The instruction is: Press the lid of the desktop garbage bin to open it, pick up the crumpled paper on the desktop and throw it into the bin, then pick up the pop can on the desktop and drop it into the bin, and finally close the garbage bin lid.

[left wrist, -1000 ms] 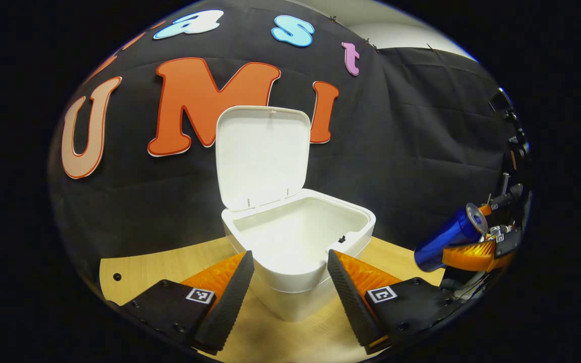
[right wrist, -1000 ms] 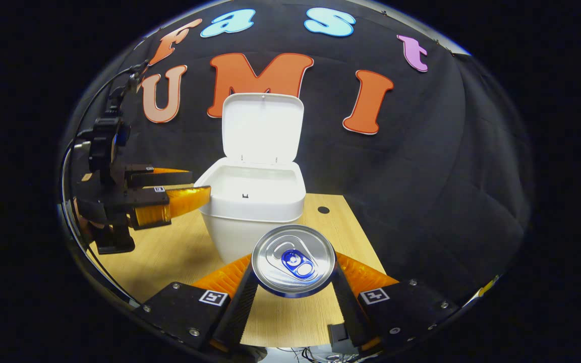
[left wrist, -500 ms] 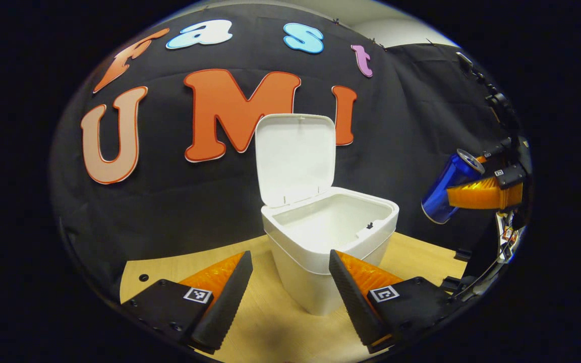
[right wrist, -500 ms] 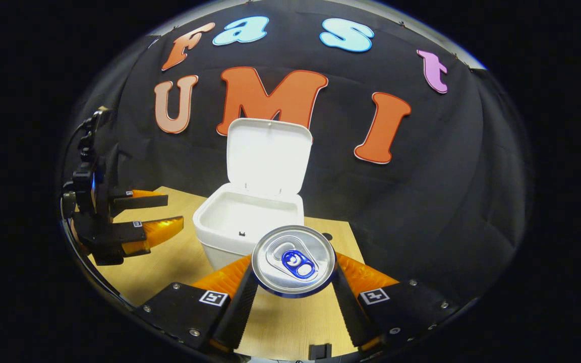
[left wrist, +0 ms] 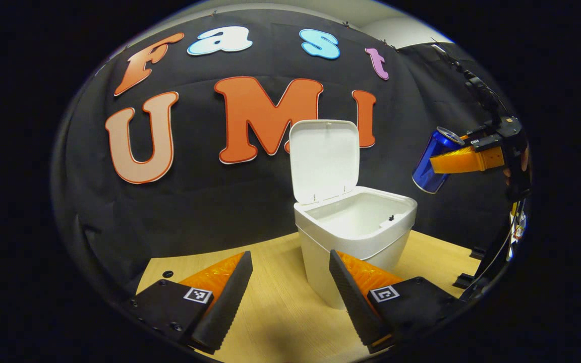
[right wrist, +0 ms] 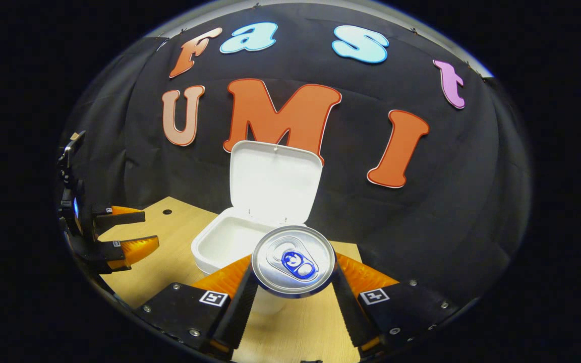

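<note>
The white desktop bin (left wrist: pixel 358 242) stands on the wooden table with its lid (left wrist: pixel 325 159) tipped up and back. My left gripper (left wrist: pixel 290 282) is open with nothing in it, low over the table just left of the bin. My right gripper (right wrist: pixel 293 282) is shut on the blue pop can (right wrist: pixel 293 259), whose silver top faces the camera. In the left gripper view the pop can (left wrist: pixel 429 161) hangs tilted in the air, above and to the right of the bin. In the right gripper view the bin (right wrist: pixel 225 242) lies just behind the can, and the left gripper (right wrist: pixel 121 237) sits at the far left.
The wooden table (left wrist: pixel 280 317) ends at the black cloth wall close behind the bin. It has a small round hole (left wrist: pixel 168 274) near its back left corner. A black stand (left wrist: pixel 467 280) rises at the table's right edge.
The right gripper has lifted the can higher and brought it nearer the bin. The left gripper has drawn back and to the left, away from the bin.
</note>
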